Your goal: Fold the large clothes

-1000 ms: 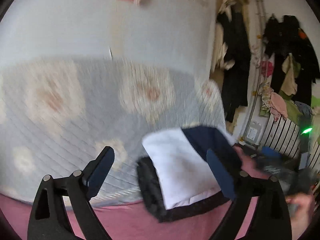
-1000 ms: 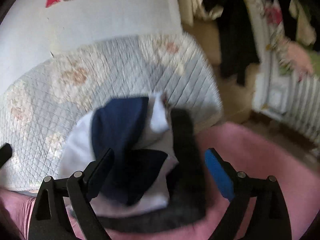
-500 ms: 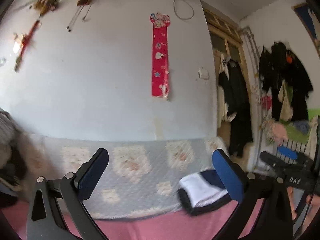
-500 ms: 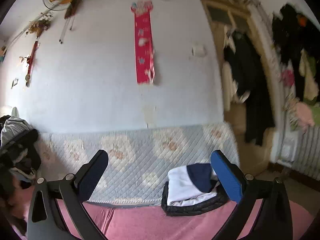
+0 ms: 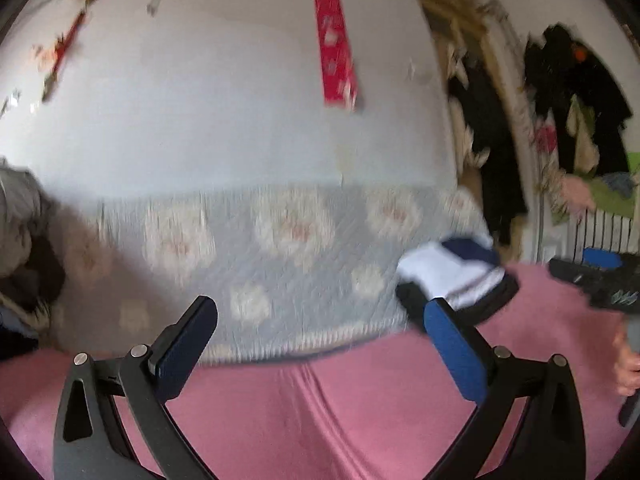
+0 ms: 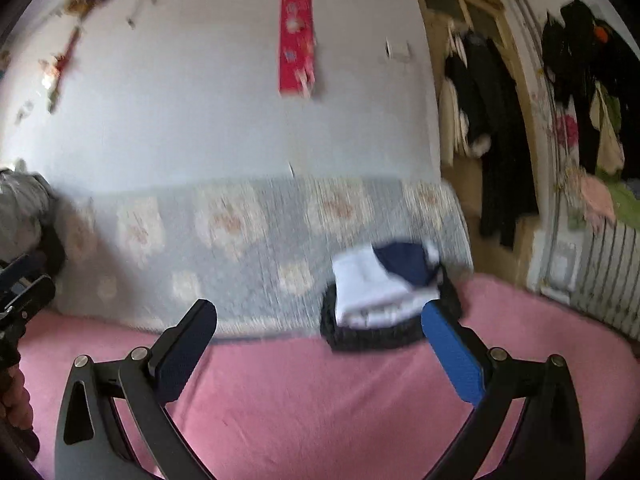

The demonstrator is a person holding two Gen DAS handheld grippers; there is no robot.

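A folded stack of clothes, white and navy on top of a black piece, lies on the bed where the quilted floral blanket meets the pink sheet. My left gripper stands open over the pink sheet with nothing between its fingers; the stack is beyond its right finger. My right gripper is open and empty too, the stack just past its right fingertip. A pile of grey and dark clothes sits at the far left of the bed.
A white wall with a red hanging banner rises behind the bed. Dark clothes hang by the doorway at the right, with a radiator below. A hand with the other gripper shows at the right edge.
Both grippers have drawn back from the folded stack, which now lies farther off on the bed. The views swung up to the wall and then left, bringing the clothes pile into sight.
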